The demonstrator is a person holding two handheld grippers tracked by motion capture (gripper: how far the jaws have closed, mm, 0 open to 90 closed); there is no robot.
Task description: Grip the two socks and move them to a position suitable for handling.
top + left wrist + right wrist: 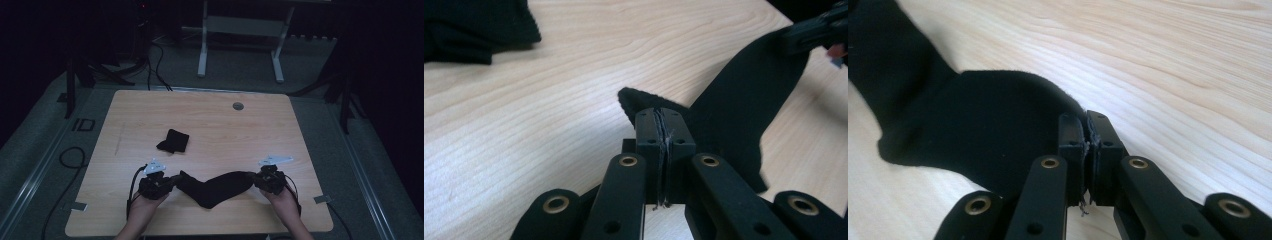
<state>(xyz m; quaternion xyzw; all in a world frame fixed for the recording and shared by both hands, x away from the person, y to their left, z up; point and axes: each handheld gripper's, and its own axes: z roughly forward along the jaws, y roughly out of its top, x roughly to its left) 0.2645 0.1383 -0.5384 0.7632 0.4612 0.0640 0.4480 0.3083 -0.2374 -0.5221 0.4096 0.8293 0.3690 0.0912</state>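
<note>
A long black sock (215, 188) hangs stretched between both grippers near the table's front edge, sagging in the middle. My left gripper (172, 181) is shut on one end of it; in the left gripper view the jaws (659, 125) pinch a corner of the sock (744, 100). My right gripper (254, 179) is shut on the other end, and the right gripper view has the jaws (1087, 131) clamped on the edge of the sock (973, 120). A second black sock (173, 141), folded into a bundle, lies farther back on the table, left of centre, and appears again (474, 25) in the left gripper view.
The wooden table (225, 125) has a round grey cable port (238, 106) near its far edge. Beyond it stand a white desk frame (240, 45) and dark stands, with cables on the floor.
</note>
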